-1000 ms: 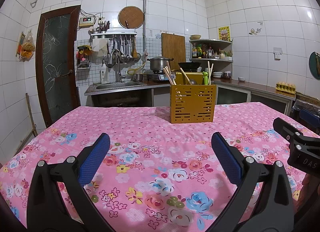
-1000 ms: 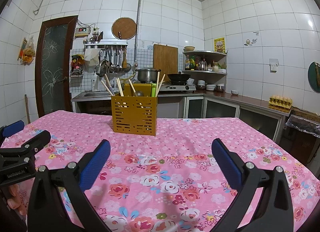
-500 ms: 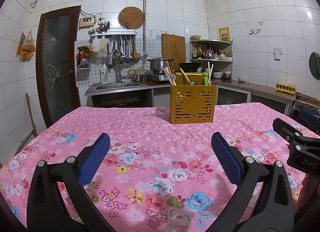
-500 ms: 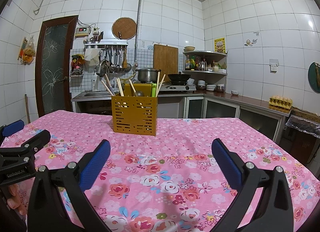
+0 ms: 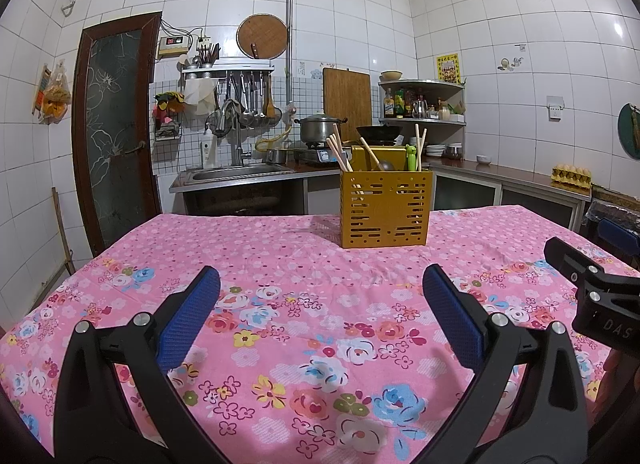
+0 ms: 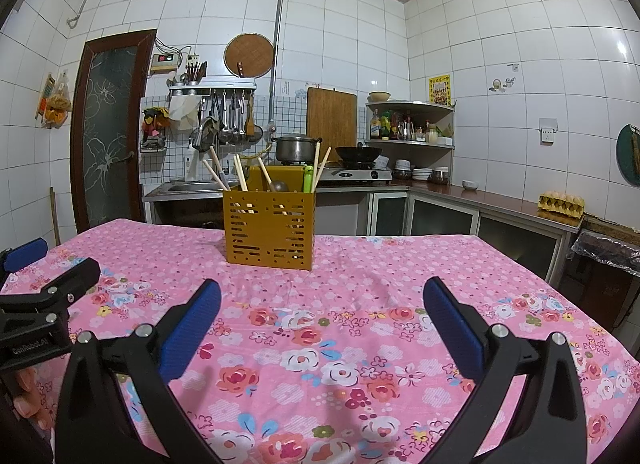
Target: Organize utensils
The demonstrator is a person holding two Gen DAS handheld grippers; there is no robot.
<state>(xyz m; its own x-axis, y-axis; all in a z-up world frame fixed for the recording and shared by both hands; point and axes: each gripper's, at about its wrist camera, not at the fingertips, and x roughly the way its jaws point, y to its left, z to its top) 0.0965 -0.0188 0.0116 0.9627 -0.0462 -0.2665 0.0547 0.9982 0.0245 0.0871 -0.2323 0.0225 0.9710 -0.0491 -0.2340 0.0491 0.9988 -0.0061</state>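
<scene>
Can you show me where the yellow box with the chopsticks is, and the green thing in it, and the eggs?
Yellow box (image 5: 385, 213), left wrist view, front wall.
Green thing (image 6: 308, 179), right wrist view, handle.
Eggs (image 6: 561, 199), right wrist view, tray top.

Both wrist cameras are looking low across the table, sharing the orange utensil holder at frame centre.

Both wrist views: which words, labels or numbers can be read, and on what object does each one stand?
"DAS": on the right gripper body, cut by the frame edge.
"GenRobot.AI": on the left gripper body.
Yellow wall poster: print too small to read.
Wall meter box: red display blurred.
Shelf bottles: labels unreadable.
</scene>
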